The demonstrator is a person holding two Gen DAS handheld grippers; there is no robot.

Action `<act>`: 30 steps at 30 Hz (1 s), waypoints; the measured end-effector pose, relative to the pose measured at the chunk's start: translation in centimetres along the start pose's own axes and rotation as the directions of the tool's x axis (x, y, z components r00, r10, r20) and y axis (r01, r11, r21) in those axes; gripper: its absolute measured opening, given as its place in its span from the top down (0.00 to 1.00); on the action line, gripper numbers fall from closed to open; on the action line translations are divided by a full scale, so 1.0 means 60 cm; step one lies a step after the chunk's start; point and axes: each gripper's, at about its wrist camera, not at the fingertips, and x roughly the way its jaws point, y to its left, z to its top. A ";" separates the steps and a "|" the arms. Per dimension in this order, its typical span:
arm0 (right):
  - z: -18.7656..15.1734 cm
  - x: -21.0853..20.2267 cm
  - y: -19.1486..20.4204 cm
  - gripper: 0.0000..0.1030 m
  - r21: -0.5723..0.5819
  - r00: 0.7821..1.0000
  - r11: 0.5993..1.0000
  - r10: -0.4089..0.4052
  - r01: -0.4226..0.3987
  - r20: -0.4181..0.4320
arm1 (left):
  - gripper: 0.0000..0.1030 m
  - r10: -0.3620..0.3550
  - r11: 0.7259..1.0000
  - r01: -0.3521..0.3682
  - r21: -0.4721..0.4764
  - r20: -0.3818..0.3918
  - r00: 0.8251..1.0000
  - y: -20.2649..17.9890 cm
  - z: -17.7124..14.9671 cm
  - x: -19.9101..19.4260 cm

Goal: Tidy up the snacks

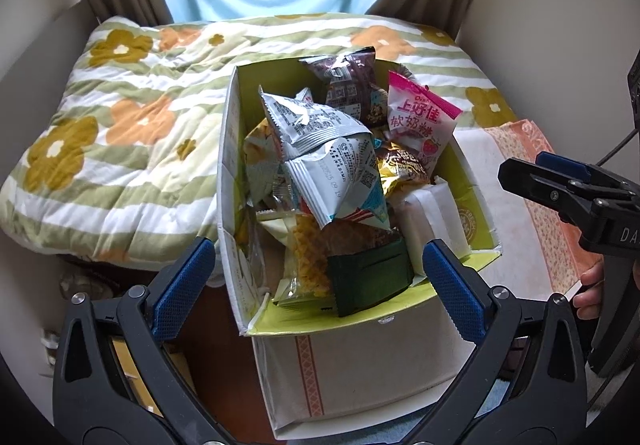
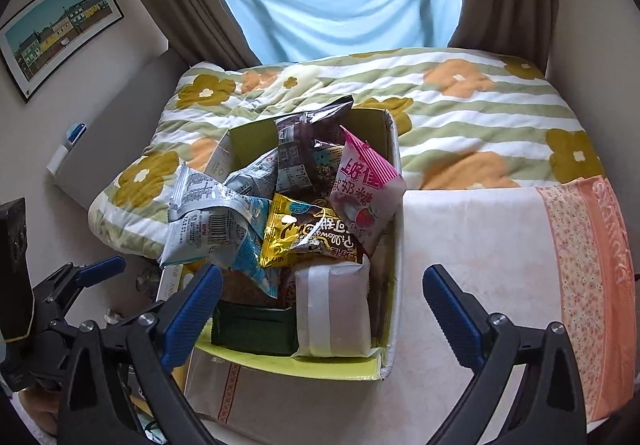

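Observation:
A cardboard box (image 1: 232, 149) with a green inside is full of snack packs. On top lie a silver-blue bag (image 1: 320, 141), a dark brown bag (image 1: 352, 85), a pink and white candy bag (image 1: 420, 117), a gold pack (image 1: 404, 165), a white wrapped block (image 1: 428, 217) and a dark green pack (image 1: 372, 277). The same box (image 2: 394, 245) and snacks show in the right wrist view. My left gripper (image 1: 320, 281) is open and empty over the box's near end. My right gripper (image 2: 322, 305) is open and empty above the box; it also shows in the left wrist view (image 1: 532, 173).
The box stands on a table with a white and orange floral cloth (image 2: 500, 265). A flowered striped quilt (image 1: 120, 125) lies behind. Curtains (image 2: 340, 5) and a window are at the back. A framed picture (image 2: 60, 29) hangs on the left wall.

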 end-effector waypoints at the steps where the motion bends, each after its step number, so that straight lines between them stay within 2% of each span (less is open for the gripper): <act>1: -0.001 -0.007 0.003 0.03 -0.008 1.000 1.000 -0.015 0.015 0.007 | 0.00 -0.002 1.000 0.002 0.001 0.003 1.000 0.001 0.001 -0.004; 6: -0.001 -0.048 0.011 0.03 -0.008 0.997 0.998 -0.055 0.055 0.062 | 0.00 0.013 1.000 -0.014 0.027 0.034 0.999 -0.003 0.006 -0.040; 11: -0.004 -0.132 0.018 0.03 -0.030 0.981 0.992 -0.118 0.124 0.156 | 0.00 0.037 0.999 -0.041 0.032 0.132 0.991 -0.031 0.009 -0.115; 15: -0.019 -0.221 0.011 0.03 -0.033 0.956 0.985 -0.155 0.169 0.247 | 0.00 0.099 0.994 -0.107 0.021 0.242 0.965 -0.067 -0.007 -0.195; 18: -0.043 -0.283 0.002 0.03 -0.043 0.935 0.978 -0.182 0.204 0.304 | 0.00 0.109 0.994 -0.114 -0.004 0.329 0.938 -0.098 -0.035 -0.260; 22: -0.085 -0.346 -0.013 0.03 -0.055 0.915 0.968 -0.211 0.244 0.344 | 0.00 0.124 0.992 -0.123 -0.026 0.395 0.910 -0.139 -0.077 -0.315; 25: -0.126 -0.381 -0.024 0.03 -0.055 0.903 0.959 -0.242 0.279 0.355 | 0.00 0.137 0.990 -0.133 -0.040 0.408 0.902 -0.171 -0.108 -0.340; 30: -0.177 -0.409 -0.042 0.03 -0.027 0.885 0.948 -0.285 0.316 0.369 | 0.00 0.109 0.994 -0.094 -0.055 0.432 0.895 -0.206 -0.161 -0.365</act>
